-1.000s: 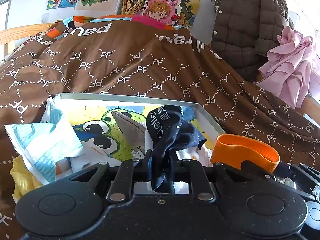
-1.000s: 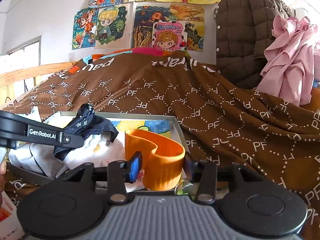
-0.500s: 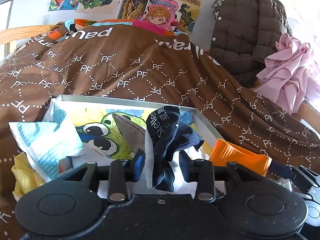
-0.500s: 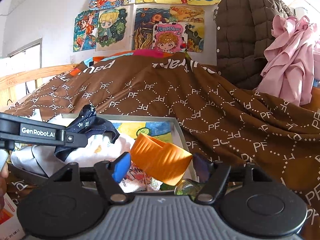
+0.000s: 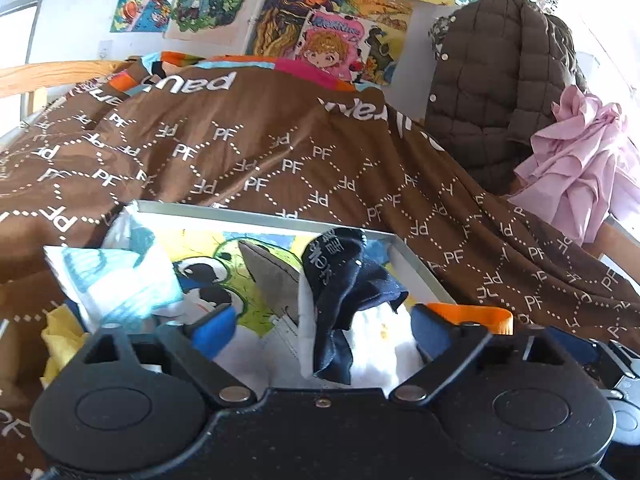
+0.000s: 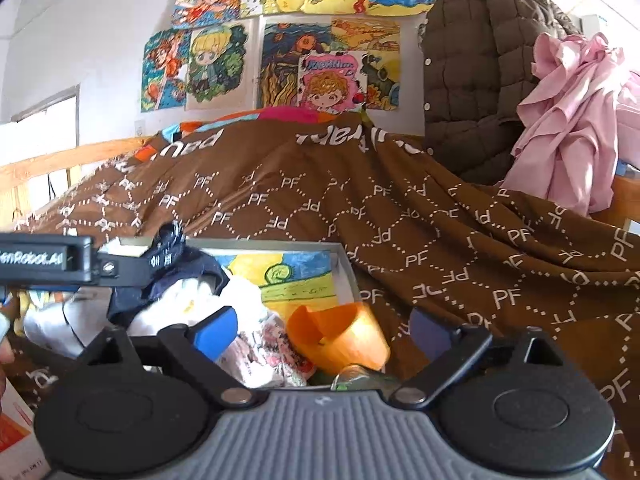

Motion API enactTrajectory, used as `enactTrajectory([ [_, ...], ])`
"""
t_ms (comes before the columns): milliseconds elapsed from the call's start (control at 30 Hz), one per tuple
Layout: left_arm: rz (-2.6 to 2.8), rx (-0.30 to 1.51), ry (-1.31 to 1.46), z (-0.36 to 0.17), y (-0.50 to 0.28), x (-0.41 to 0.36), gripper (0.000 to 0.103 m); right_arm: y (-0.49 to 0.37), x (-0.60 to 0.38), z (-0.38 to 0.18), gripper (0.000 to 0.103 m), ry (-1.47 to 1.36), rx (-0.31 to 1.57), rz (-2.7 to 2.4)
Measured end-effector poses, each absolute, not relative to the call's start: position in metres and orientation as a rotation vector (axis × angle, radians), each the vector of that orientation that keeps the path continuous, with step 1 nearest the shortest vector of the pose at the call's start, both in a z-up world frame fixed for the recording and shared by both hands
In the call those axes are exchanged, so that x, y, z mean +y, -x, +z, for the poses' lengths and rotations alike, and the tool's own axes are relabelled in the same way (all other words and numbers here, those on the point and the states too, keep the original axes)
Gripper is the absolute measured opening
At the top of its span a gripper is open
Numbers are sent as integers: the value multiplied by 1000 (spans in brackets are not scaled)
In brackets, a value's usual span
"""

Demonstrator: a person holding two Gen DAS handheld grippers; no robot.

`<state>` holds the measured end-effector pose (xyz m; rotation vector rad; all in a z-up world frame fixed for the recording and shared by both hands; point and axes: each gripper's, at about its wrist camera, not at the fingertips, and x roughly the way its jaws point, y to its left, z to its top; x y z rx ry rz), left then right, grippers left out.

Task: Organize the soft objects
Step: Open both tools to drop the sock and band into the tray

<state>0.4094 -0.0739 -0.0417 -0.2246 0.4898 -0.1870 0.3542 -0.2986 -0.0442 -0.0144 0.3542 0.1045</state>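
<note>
A shallow tray (image 5: pixel 256 216) with a cartoon picture on its floor lies on the brown bedspread and holds soft items. A dark navy sock (image 5: pixel 344 292) stands on white cloth (image 5: pixel 380 344) between the spread fingers of my open left gripper (image 5: pixel 322 330). A blue-and-white packet (image 5: pixel 116 280) lies at the tray's left. My right gripper (image 6: pixel 322 330) is open; the orange band (image 6: pixel 340 338) lies loose in the tray corner between its fingers. The sock (image 6: pixel 180 264) and tray (image 6: pixel 344 268) also show in the right wrist view.
The brown PF bedspread (image 5: pixel 320 160) covers the bed around the tray. A brown quilted jacket (image 5: pixel 500 80) and pink cloth (image 5: pixel 580 168) hang at the right. Yellow cloth (image 5: pixel 60 336) lies left of the tray. The left gripper's body (image 6: pixel 44 258) crosses the right view.
Both grippers have opened. The left one let go of the navy sock, which now rests on the white cloth. The right one released the orange band, which dropped into the tray corner.
</note>
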Motion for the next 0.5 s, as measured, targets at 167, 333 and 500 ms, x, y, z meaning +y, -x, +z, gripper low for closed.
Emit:
enactTrajectory([
  [167,-150,469,238,-33,-397,-64,102,-344,-307,-29,103,-41,321,108],
  [333,-113,436,242,-21,-375,-54,102,-328,-315,-12,103,-89,309,121],
  [500,-69,370,223,-8,-341,-46,102,-306,-319,2,103,-96,283,111],
])
